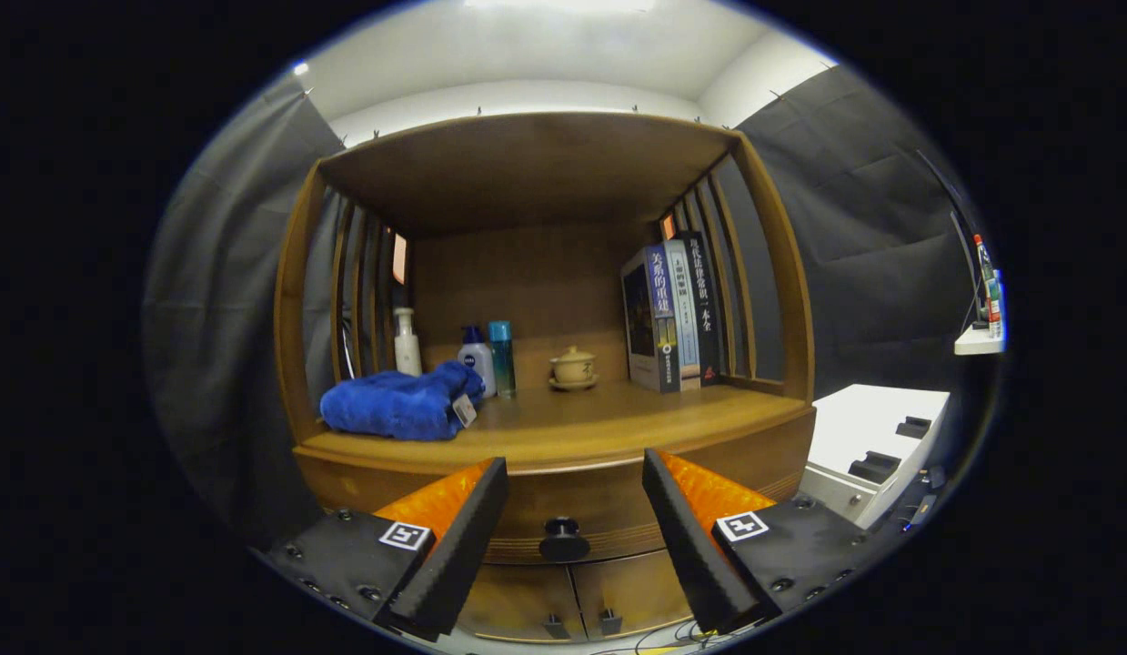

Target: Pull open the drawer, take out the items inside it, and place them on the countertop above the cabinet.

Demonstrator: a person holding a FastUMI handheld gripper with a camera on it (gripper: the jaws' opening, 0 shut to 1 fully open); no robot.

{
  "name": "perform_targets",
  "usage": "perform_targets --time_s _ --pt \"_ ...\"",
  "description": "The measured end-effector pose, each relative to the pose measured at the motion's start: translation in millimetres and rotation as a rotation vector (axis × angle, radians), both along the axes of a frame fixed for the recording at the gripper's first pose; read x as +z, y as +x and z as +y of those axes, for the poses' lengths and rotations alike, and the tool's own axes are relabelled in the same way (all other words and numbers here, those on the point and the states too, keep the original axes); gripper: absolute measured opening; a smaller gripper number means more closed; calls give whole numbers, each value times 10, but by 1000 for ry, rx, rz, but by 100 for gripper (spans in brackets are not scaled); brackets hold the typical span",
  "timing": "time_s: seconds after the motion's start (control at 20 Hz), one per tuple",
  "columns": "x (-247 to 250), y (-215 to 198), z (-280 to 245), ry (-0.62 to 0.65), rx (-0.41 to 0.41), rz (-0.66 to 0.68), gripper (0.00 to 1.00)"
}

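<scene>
Gripper [574, 509] is being held with jaws apart — small round black drawer knob [563, 539] is framed between fingers; probably rigid, smooth, best pinched squarely across it.

dark cloth walls [854, 227] | white ceiling [545, 45] | white unit [877, 428] right

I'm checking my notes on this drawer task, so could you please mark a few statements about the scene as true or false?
1. The gripper is open, its fingers either side of the drawer knob. True.
2. The drawer is pulled out. False: it looks closed.
3. A blue towel lies on the countertop. True.
4. The books lie flat in a pile. False: they stand upright near the right slats.
5. The small lidded cup sits on the towel. False: it stands apart, on a saucer.
</scene>
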State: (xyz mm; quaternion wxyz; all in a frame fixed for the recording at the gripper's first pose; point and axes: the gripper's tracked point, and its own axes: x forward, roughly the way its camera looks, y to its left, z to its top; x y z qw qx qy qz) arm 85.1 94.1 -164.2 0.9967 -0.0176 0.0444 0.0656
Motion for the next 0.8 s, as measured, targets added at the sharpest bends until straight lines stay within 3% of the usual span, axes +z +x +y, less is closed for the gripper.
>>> perform_targets --time_s 0.55,0.8 --pt "-859 301 66 13 25 147 98" --pt "-879 372 85 16 34 153 71"
